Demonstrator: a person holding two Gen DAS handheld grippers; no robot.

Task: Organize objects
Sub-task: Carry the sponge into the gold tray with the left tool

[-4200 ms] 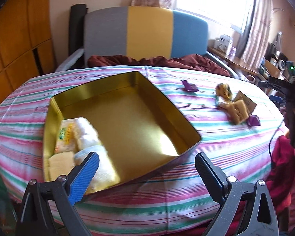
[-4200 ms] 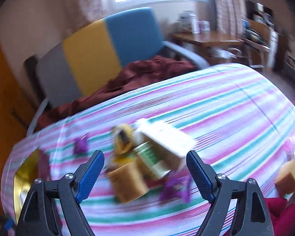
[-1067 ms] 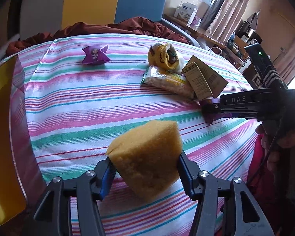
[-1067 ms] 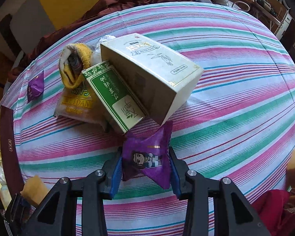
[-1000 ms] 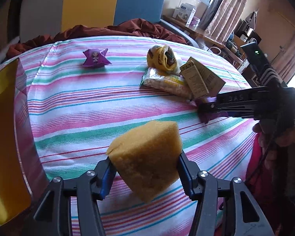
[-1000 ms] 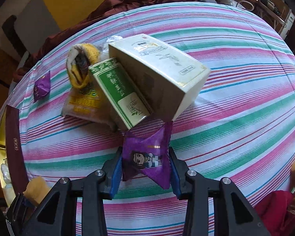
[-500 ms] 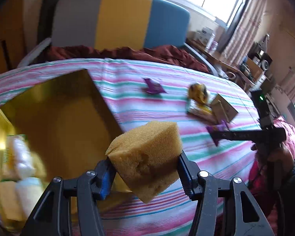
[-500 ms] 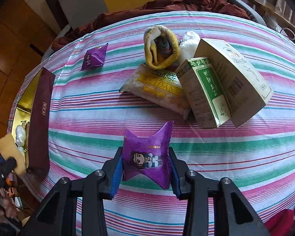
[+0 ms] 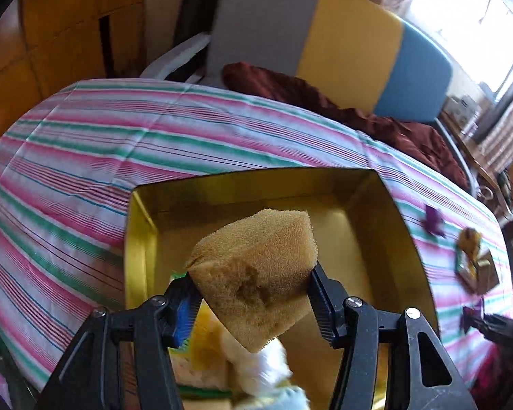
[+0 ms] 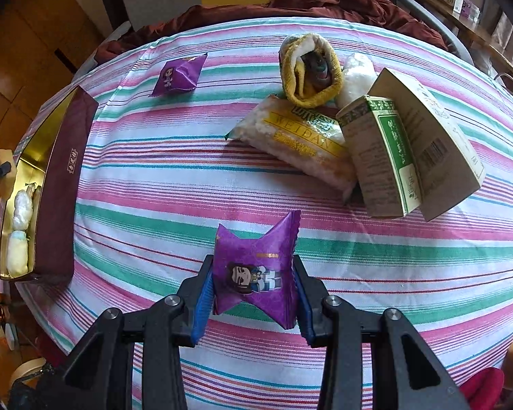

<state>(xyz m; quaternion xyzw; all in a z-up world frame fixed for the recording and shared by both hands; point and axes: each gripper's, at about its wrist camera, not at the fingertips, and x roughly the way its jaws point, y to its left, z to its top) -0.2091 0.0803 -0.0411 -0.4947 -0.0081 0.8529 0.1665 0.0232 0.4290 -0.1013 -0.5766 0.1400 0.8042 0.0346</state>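
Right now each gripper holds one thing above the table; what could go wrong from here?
1. The left gripper pinches the sponge over the gold tin, whose near end is already full; dropped there, it may sit on the white packets rather than the bare floor.
2. The right gripper squeezes the purple packet, which might be crushed.

Foam, foil, tin and woven cloth

The sponge (image 9: 256, 273) is coarse, porous matt foam; the tin (image 9: 359, 239) shines inside like polished gold metal; the purple sachet (image 10: 256, 273) is glossy foil; striped woven cloth (image 10: 188, 177) covers the bench; the boxes (image 10: 413, 143) are matt card.
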